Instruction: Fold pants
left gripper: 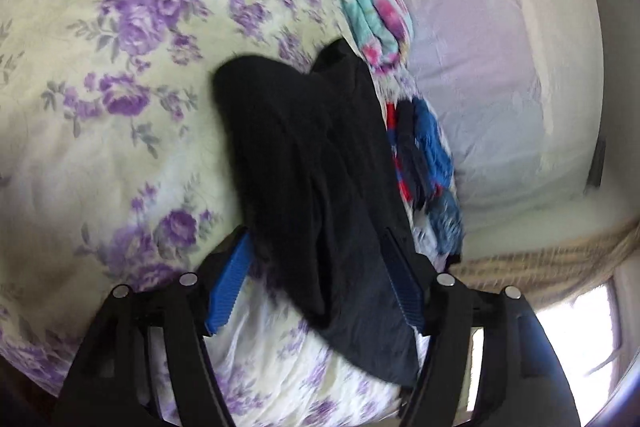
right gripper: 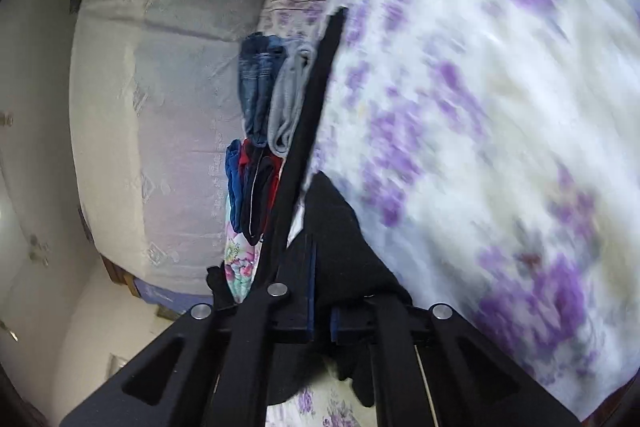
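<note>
- The black pants [left gripper: 320, 163] lie bunched on a bedspread [left gripper: 120, 75] printed with purple flowers, running lengthwise between the fingers of the left gripper [left gripper: 316, 267].
- The left gripper's jaws stand wide apart, the 2 blue pads [left gripper: 230, 287] on either side of the fabric; the cloth lies against the right-hand pad, but no pinch is visible.
- The right gripper [right gripper: 320, 291] has its jaws drawn nearly together, with black pants fabric [right gripper: 340, 227] caught between them.
- From there a taut black edge [right gripper: 308, 115] of the pants stretches away over the bedspread [right gripper: 480, 107].
- Beside the pants lies a row of folded clothes: a turquoise flowered piece [left gripper: 368, 11], a blue and red one [left gripper: 424, 155], jeans [right gripper: 258, 83] and a grey garment [right gripper: 290, 99].
- Both views are blurred.
</note>
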Demonstrator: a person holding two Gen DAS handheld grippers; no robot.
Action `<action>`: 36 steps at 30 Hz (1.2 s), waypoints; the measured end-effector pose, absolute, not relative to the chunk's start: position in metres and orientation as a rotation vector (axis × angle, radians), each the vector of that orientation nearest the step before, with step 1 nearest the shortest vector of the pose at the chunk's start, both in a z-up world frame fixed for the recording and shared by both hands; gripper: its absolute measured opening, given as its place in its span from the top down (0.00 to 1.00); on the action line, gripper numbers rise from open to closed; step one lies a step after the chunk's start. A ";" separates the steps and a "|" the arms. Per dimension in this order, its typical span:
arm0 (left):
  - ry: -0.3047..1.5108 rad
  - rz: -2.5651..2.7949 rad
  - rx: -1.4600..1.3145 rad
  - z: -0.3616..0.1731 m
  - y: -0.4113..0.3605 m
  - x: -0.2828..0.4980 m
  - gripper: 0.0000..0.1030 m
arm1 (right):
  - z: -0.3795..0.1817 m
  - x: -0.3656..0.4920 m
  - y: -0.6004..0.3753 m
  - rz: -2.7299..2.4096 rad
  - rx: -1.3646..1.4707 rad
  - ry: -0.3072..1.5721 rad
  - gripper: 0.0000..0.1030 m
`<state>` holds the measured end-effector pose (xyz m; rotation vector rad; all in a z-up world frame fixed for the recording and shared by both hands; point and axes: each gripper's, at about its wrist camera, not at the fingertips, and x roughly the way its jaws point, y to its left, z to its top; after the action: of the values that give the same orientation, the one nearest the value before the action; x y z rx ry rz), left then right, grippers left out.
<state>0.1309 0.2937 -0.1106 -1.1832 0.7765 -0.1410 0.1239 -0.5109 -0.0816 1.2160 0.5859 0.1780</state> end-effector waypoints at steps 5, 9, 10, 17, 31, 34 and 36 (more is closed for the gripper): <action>0.777 -0.145 -1.158 -0.099 0.290 0.174 0.53 | 0.005 0.165 -0.520 0.249 1.026 0.500 0.97; 0.749 -0.236 -1.167 -0.084 0.277 0.181 0.85 | 0.077 0.174 -0.524 0.301 0.863 0.373 0.97; 0.738 -0.243 -1.134 -0.077 0.273 0.174 0.86 | 0.087 0.167 -0.526 0.305 0.817 0.358 0.97; 0.792 -0.236 -1.205 -0.106 0.287 0.138 0.87 | -0.063 0.128 -0.586 0.073 1.039 0.651 0.97; 0.788 -0.225 -1.214 -0.096 0.301 0.133 0.87 | -0.077 0.110 -0.580 0.054 1.001 0.741 0.88; 0.870 -0.145 -1.228 -0.123 0.307 0.123 0.86 | -0.079 0.087 -0.589 0.055 1.039 0.702 0.88; 0.878 -0.144 -1.240 -0.133 0.311 0.115 0.83 | -0.071 0.074 -0.594 0.007 1.012 0.687 0.80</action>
<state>0.1150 0.3112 -0.1326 -1.2396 0.8781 -0.1441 0.0742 -0.5935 -0.0710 1.0124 0.6875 0.0066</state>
